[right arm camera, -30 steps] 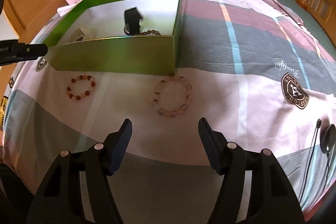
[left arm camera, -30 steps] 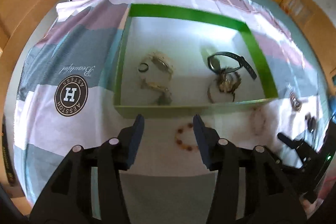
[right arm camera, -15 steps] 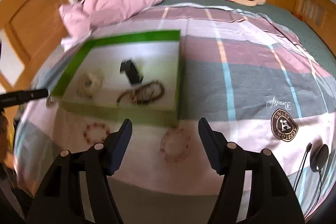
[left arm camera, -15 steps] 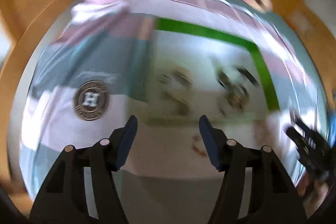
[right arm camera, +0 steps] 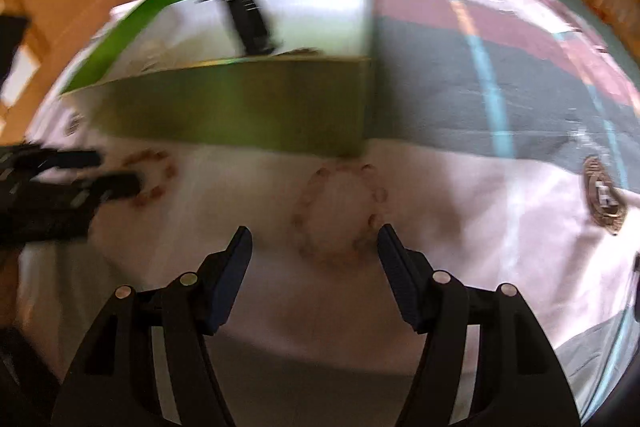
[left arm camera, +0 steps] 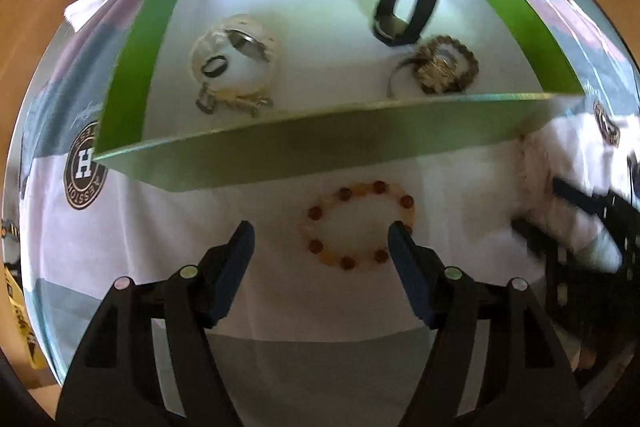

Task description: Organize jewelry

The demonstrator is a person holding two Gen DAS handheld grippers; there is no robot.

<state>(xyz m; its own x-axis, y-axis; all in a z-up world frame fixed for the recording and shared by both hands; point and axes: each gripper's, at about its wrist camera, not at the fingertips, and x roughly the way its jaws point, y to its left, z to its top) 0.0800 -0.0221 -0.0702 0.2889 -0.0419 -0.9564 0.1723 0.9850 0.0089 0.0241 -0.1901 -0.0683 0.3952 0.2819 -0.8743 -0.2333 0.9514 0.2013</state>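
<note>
The left gripper (left arm camera: 320,241) stands wide open and holds nothing, its fingertips flanking the near half of an amber bead bracelet (left arm camera: 360,223) that lies on the bedspread (left arm camera: 280,291). The right gripper (right arm camera: 314,247) is likewise spread wide and empty, poised over a pale pink bead bracelet (right arm camera: 340,211), blurred in this view. Just beyond both bracelets sits the green box (left arm camera: 320,147); inside it lie a black watch (left arm camera: 408,9), a brown beaded bracelet (left arm camera: 444,69) and a pale bangle cluster (left arm camera: 234,59).
</note>
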